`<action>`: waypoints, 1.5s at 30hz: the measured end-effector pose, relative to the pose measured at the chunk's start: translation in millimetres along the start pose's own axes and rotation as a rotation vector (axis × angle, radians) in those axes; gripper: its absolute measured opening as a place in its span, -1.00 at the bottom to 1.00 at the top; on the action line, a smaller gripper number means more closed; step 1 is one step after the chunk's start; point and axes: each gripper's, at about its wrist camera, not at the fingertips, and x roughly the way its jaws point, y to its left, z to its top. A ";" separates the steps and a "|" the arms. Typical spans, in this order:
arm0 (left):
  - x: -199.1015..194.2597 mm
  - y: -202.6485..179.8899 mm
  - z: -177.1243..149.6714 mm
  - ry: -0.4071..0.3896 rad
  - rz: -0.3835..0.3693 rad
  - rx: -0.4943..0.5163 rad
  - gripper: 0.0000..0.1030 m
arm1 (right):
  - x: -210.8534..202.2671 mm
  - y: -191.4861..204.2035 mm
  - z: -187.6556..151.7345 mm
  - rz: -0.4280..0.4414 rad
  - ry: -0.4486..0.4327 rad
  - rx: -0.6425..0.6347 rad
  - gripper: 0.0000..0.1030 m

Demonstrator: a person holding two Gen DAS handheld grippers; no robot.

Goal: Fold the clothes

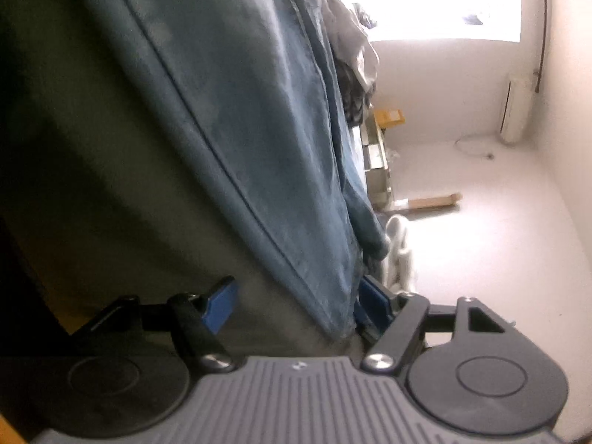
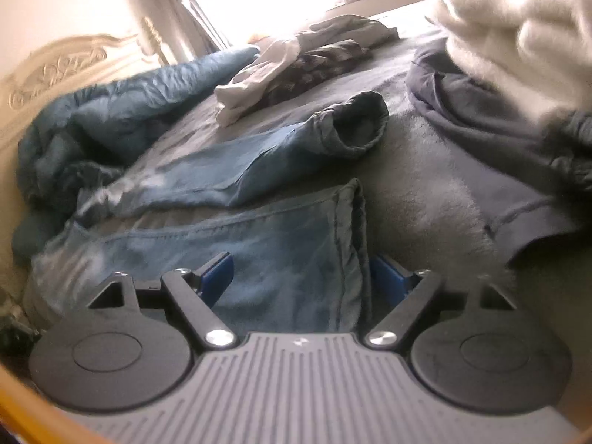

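A pair of blue jeans lies spread on a grey blanket on a bed. My right gripper is open, and the hem of the near leg lies between its blue pads. The other leg runs behind it and ends in an open cuff. The left wrist view is turned on its side. There the jeans fill the middle. My left gripper is open, with the jeans' edge close to its right pad.
A blue quilt is bunched at the left by a carved headboard. White and patterned garments lie further back. A greyish sweatshirt and something white and fluffy sit at the right. Beyond the bed are a wall air conditioner and shelves.
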 end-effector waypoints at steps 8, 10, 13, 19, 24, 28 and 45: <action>20.0 0.1 5.2 -0.061 -0.008 -0.043 -0.22 | -3.1 -5.0 4.0 0.036 -0.010 0.097 -0.93; 25.1 0.1 6.4 -0.076 -0.009 -0.054 -0.91 | -7.1 -5.5 3.8 0.042 -0.041 0.121 -0.94; 35.9 -4.9 1.3 -0.091 0.025 -0.052 -0.99 | -17.6 -5.0 9.5 0.062 -0.082 0.120 -0.94; 49.4 -30.1 -10.6 -0.069 -0.029 -0.016 -0.99 | -33.0 -3.0 24.7 0.090 -0.106 0.103 -0.94; 77.1 -15.4 -22.1 -0.009 0.069 -0.084 -0.99 | -46.1 -7.8 27.2 0.027 -0.126 0.123 -0.94; 88.4 -9.5 -26.5 -0.007 0.068 -0.117 -0.99 | -39.5 -19.9 8.8 -0.037 -0.073 0.170 -0.94; 148.9 -130.3 -63.4 0.072 0.263 0.580 -0.37 | -76.4 -12.2 15.1 -0.434 -0.177 -0.048 -0.57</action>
